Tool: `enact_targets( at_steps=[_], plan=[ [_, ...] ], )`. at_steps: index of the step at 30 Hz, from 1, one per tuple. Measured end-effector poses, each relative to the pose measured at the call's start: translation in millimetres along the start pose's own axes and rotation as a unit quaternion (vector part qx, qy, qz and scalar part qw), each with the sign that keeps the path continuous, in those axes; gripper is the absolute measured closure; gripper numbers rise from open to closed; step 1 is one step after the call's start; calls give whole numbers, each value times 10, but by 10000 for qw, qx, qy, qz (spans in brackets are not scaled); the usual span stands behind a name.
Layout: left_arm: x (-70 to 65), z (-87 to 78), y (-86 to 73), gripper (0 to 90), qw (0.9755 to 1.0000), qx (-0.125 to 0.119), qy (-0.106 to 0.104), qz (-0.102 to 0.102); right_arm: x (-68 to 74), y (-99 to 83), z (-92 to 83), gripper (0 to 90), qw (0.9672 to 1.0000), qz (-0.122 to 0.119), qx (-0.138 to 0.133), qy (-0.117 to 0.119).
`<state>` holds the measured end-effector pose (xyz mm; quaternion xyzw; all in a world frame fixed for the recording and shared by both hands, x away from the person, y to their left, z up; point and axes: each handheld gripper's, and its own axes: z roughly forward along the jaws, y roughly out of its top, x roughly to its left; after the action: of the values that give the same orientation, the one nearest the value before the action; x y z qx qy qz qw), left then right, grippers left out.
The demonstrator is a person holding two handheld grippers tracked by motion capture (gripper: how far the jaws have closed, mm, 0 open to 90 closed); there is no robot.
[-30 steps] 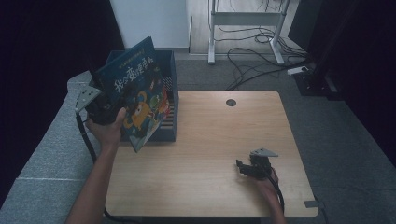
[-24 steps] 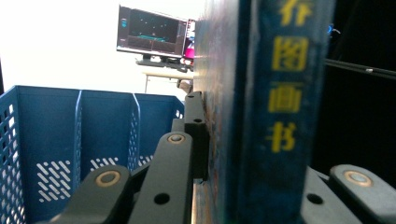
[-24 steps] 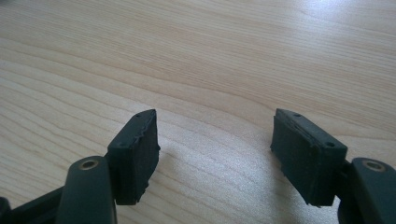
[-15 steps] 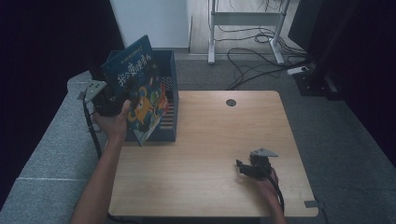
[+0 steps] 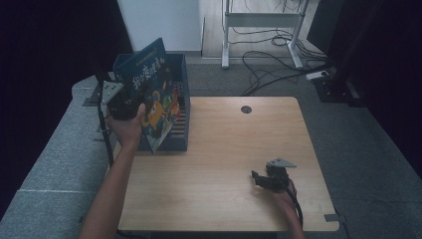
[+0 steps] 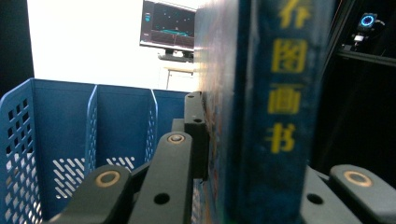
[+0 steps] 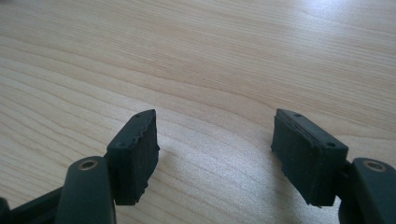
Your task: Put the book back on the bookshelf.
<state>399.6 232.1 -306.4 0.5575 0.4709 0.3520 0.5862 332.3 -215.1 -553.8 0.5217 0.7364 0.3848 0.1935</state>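
While the left gripper [image 5: 130, 105] clamps a blue picture book [image 5: 152, 92] upright over the blue file basket [image 5: 181, 89] at the table's left edge, the right gripper [image 7: 215, 154] rests on the wooden table [image 5: 224, 149]; its jaws stand apart, holding nothing.

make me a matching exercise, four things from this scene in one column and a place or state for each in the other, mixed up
Things:
1. dark blue picture book with yellow lettering
2. blue perforated plastic file box
3. left gripper
4. right gripper

Places or states:
A. jaws open, nothing between them, low over the light wooden table
B. stands at the table's left edge
C. held tilted above the box
D. shut on the book

Pairs: 1-C, 2-B, 3-D, 4-A
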Motion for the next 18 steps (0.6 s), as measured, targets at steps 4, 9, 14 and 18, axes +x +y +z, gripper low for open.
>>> enact_targets(
  at_steps=[4, 9, 14, 18],
  plan=[
    [-3, 64, 18, 822, 10000, 48, 55, -9, -4, 0, -1, 308, 10000, 15, -5, 16],
    [-36, 136, 31, 822, 9998, 61, 153, 96, -7, -1, -1, 308, 10000, 24, -12, 23],
    [-64, 224, 22, 822, 9997, 83, 163, 159, -3, -3, -4, 310, 10000, 20, -12, 21],
    [-72, 319, -15, 822, 9996, 173, 162, 144, -3, -8, -9, 310, 10000, 12, -9, 30]
  ],
)
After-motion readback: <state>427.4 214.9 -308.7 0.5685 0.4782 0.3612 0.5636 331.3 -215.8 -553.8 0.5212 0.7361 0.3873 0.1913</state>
